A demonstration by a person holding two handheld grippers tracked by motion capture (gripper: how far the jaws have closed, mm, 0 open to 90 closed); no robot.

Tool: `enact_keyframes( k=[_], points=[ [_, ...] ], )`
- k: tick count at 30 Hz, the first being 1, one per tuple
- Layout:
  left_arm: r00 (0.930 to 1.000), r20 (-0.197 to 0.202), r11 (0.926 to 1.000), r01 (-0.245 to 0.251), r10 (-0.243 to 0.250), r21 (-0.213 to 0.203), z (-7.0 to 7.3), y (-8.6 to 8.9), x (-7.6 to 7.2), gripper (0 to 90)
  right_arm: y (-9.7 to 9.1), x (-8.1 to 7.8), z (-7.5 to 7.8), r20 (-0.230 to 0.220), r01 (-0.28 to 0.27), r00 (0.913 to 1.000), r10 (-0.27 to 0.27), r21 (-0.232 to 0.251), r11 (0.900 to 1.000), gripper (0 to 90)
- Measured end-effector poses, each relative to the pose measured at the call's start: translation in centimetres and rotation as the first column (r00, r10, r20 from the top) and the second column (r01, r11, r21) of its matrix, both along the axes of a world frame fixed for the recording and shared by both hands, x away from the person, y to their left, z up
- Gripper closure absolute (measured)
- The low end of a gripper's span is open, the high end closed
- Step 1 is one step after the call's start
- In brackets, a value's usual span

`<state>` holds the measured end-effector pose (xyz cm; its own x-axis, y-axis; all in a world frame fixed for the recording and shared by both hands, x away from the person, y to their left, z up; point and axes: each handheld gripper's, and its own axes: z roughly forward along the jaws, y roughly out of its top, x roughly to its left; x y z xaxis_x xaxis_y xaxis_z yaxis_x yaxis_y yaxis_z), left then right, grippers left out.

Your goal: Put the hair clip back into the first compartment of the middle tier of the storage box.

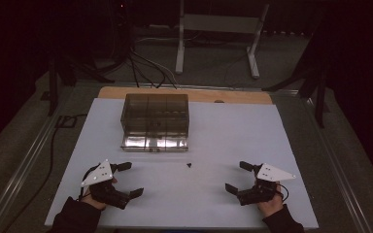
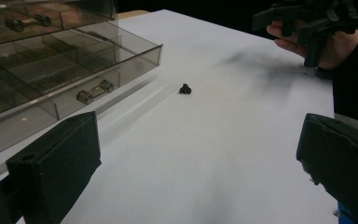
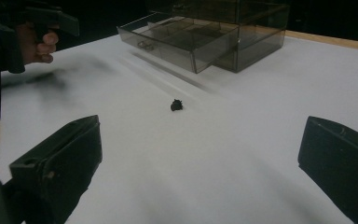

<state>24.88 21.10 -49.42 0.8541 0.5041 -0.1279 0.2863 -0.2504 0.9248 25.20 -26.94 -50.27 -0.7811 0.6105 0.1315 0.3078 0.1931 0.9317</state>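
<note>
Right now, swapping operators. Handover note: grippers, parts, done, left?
Left gripper: open, holding nothing, low over the near left of the white table.
Right gripper: open, holding nothing, near right.
Small black part: loose on the table between the two grippers, in front of the drawer box.
Bottom drawer: pulled out; a metal piece lies in one front compartment.
Done: drawer open.
Left, likely: pick up the black part, drop it into a compartment, shut the drawer.
</note>
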Motion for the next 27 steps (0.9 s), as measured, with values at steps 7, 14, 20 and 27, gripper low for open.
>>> enact_keyframes(
  k=[7, 14, 20, 27],
  points=[
    [0.9998, -0.007, 0.9998, 0.017, -0.017, 0.014, 0.8, -0.8, 0.8, 0.6, 0.0, 0.0, 0.0, -0.001, -0.001, 1.0, 0.001, 0.0, 1.0, 0.0],
    [0.9998, -0.006, 0.9997, 0.019, -0.019, 0.013, 1.7, -1.7, 1.7, 0.6, 0.1, 0.0, 0.0, -0.003, -0.001, 1.0, 0.001, 0.002, 1.0, 0.0],
    [0.9996, -0.005, 0.9993, 0.03, -0.029, 0.023, 2.3, -2.7, 2.3, 0.7, 0.1, -0.1, 0.1, -0.002, -0.004, 1.0, 0.004, -0.001, 1.0, 0.0],
    [0.999, -0.008, 0.9987, 0.045, -0.045, 0.025, 2.8, -3.9, 3.0, 0.6, 0.1, 0.0, 0.0, -0.008, -0.005, 1.0, 0.005, 0.003, 1.0, 0.0]
  ],
)
